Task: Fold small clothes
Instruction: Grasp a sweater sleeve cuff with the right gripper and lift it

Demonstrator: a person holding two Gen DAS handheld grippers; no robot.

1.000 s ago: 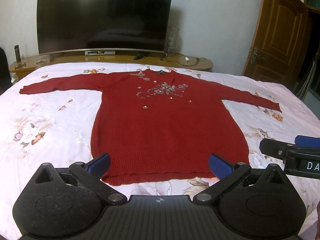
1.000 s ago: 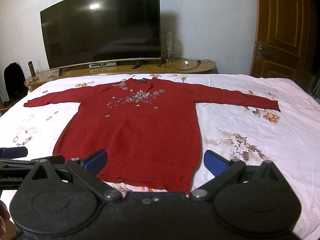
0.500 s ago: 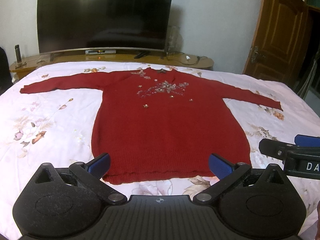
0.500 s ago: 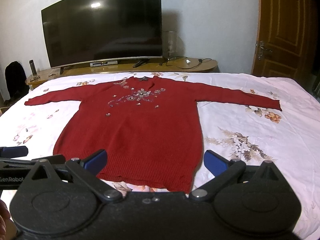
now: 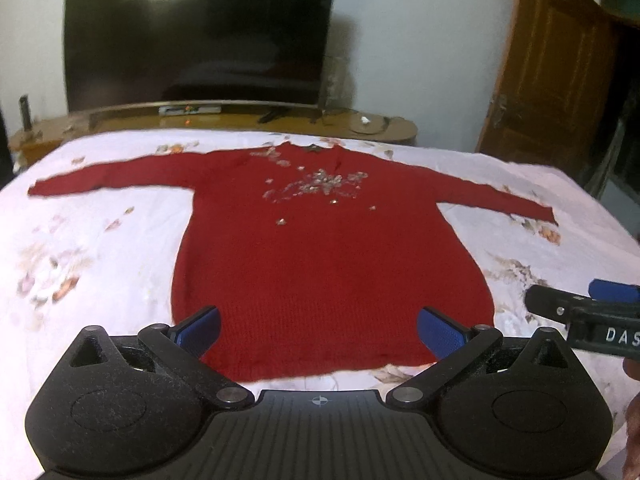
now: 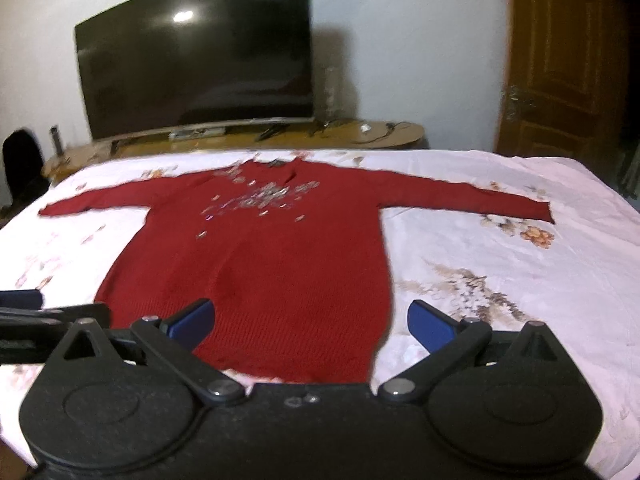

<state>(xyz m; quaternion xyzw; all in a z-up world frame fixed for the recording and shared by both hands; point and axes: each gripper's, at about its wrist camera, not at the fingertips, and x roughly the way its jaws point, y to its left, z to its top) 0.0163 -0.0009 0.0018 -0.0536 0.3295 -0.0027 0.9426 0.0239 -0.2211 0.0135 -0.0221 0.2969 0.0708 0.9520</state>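
A red knitted sweater (image 5: 328, 256) (image 6: 264, 264) with silver beadwork on the chest lies flat and face up on the bed, both sleeves spread out sideways. My left gripper (image 5: 318, 330) hovers open above the hem, its blue pads wide apart with nothing between them. My right gripper (image 6: 310, 320) is also open, above the hem's right part. The right gripper's tip (image 5: 580, 312) shows at the right edge of the left wrist view, and the left gripper's tip (image 6: 48, 312) at the left edge of the right wrist view.
The bed has a white floral sheet (image 5: 80, 248) (image 6: 520, 280). Behind it stand a low wooden TV bench (image 5: 240, 118) and a large dark television (image 5: 200, 36). A brown wooden door (image 5: 560, 64) is at the right. A person's hand (image 5: 632, 432) shows at the right edge.
Both views have shifted slightly and turned blurry, so both grippers are moving, rising a little over the hem. The sweater has not moved. Both grippers stay open.
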